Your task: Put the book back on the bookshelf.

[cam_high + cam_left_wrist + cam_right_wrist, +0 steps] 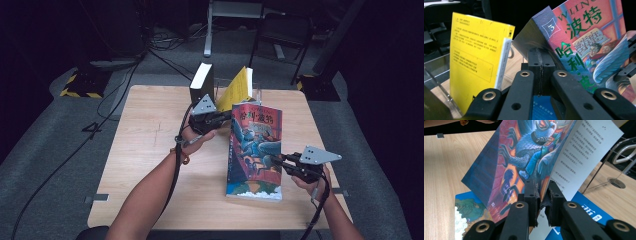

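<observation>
Overhead and tool cameras, shared book (255, 150)

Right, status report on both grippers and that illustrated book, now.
Left gripper shut on illustrated book, top corner. Right gripper shut on its cover edge, book raised off table. Yellow book and black book standing just behind.

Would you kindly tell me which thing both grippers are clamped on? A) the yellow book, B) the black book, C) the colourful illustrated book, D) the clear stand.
C: the left gripper pinches the top edge of the colourful illustrated book and the right gripper its cover at the side edge, while the yellow book and black book stand apart behind.
</observation>
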A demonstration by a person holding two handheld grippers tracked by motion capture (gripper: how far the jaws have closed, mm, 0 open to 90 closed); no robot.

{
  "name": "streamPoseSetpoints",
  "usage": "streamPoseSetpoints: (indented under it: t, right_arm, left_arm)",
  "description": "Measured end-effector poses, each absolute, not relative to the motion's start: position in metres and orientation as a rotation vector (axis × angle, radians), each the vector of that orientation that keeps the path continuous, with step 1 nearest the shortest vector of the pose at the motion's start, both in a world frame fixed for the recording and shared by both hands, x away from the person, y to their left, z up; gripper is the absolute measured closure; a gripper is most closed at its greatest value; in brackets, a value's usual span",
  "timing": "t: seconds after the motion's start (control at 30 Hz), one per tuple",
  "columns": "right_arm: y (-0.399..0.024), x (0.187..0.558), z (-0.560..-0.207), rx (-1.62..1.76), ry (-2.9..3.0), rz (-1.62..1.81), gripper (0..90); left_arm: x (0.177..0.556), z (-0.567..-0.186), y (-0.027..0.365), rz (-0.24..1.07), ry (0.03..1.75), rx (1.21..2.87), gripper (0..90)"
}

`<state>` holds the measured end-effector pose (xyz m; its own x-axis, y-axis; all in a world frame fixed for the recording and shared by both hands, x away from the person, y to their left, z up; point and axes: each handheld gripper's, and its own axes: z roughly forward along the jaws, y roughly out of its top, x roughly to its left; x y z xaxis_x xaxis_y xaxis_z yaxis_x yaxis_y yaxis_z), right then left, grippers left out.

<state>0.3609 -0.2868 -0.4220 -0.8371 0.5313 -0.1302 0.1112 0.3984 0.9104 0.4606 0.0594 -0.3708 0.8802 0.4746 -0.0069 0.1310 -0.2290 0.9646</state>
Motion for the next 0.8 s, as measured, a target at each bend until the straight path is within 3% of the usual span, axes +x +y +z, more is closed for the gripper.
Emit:
streamPoseSetpoints:
  t: [0.2, 0.5, 0.8]
  right_arm:
    - [-0.285, 0.358, -0.421, 0.507, 2.234, 1.427, 80.9]
    - [-0.278, 0.351, -0.42, 0.429, 2.23, 1.401, 83.0]
    - [-0.277, 0.353, -0.421, 0.505, 2.194, 1.381, 85.9]
  left_arm:
    - [0.458, -0.362, 0.064, 0.326, 0.443, 1.768, 89.4]
    - [0.476, -0.378, 0.067, 0.243, 0.515, 1.751, 89.4]
    - [0.46, -0.356, 0.06, 0.297, 0.456, 1.772, 89.4]
